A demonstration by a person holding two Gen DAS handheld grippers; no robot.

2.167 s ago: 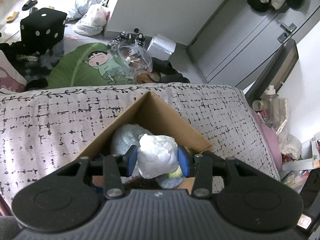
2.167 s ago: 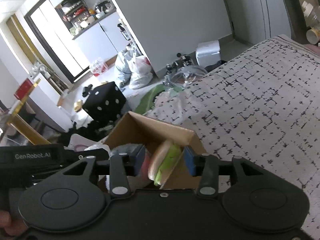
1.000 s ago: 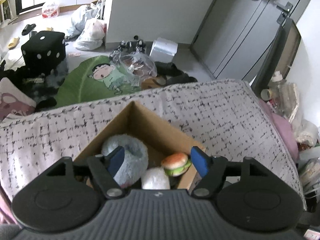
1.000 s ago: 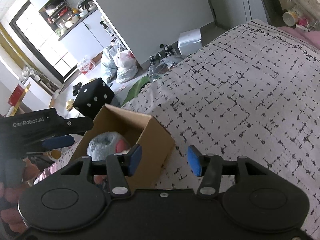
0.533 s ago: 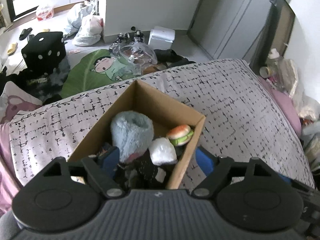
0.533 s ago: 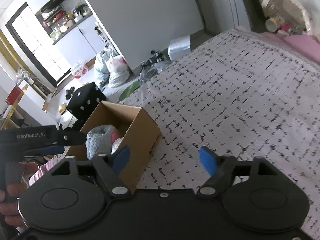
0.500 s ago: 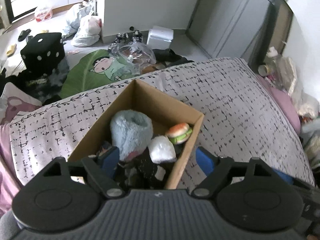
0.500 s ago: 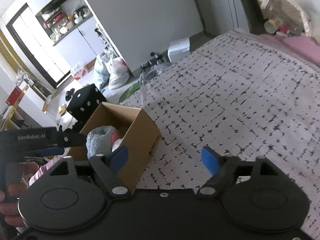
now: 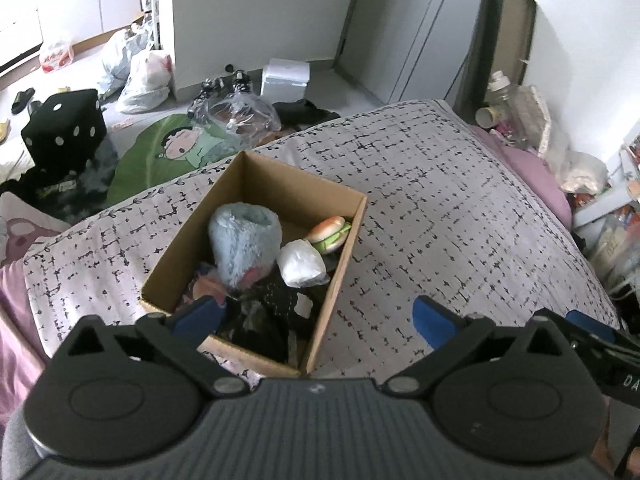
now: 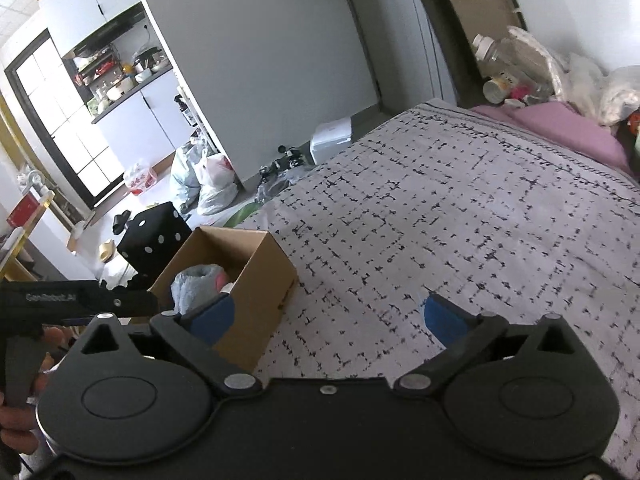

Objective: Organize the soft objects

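A cardboard box (image 9: 352, 236) (image 10: 264, 276) stands on the patterned bed cover (image 9: 440, 216) (image 10: 460, 240). Inside lie a fluffy blue plush (image 9: 244, 240) (image 10: 196, 280), a white soft lump (image 9: 300, 266), a burger toy (image 9: 329, 232) and dark cloth (image 9: 264, 312). My left gripper (image 9: 316, 318) hovers above the box's near end, jaws opening wide, nothing between them. My right gripper (image 10: 328, 316) hangs over the cover to the right of the box, jaws opening, empty. The other gripper (image 10: 76, 304) and a hand (image 10: 16, 436) show at the left of the right wrist view.
Pink bedding (image 9: 532, 168) and bottles and bags (image 10: 520, 72) crowd the bed's far right side. On the floor beyond lie a black dice cube (image 9: 64, 124), a green cartoon mat (image 9: 168, 152), plastic bags (image 9: 140, 76) and a white box (image 9: 286, 78).
Both grippers let go of their soft toys into the box, then drew back and up while their jaws spread wide. The box now appears farther away in both views.
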